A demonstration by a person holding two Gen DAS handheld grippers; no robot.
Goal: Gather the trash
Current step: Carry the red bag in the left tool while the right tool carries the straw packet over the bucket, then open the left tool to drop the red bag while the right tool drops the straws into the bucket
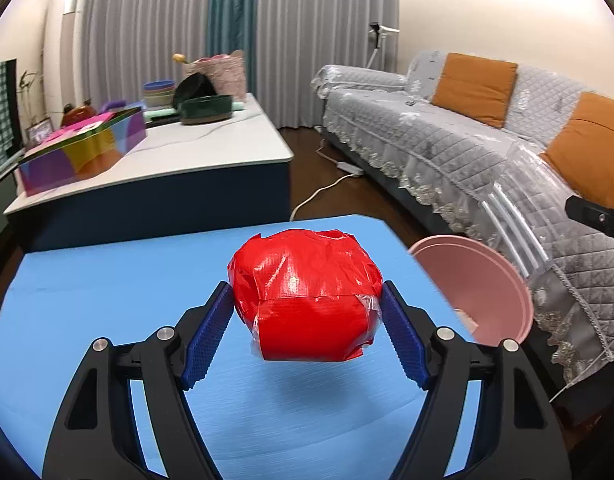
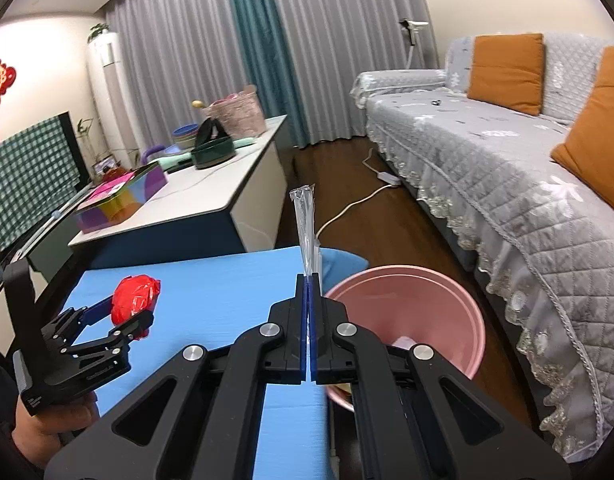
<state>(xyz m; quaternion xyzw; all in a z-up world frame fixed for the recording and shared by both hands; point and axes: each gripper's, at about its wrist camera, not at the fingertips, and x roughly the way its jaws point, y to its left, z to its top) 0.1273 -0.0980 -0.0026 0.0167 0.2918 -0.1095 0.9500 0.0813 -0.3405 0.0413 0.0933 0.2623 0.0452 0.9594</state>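
Gripping trash in both tools above the blue table point(image 1: 107, 300).
Left gripper point(image 1: 307, 320) clamped wide on a red tape-wrapped ball point(image 1: 307, 292), blue ribbed pads point(image 1: 209, 336) pressing both sides, ball lifted clear with its shadow on the blue top. Right gripper point(image 2: 309, 280) pinched fully closed on a clear plastic wrapper point(image 2: 305, 224) with white sticks inside, wrapper standing up from the tips, at the table's right edge. Pink bucket point(image 2: 459, 304) on the floor just beside that right edge, between table and grey sofa point(image 2: 507, 168); something pale in its bottom, can't tell what. Hand point(image 2: 51, 420) seen under the left tool's handle.
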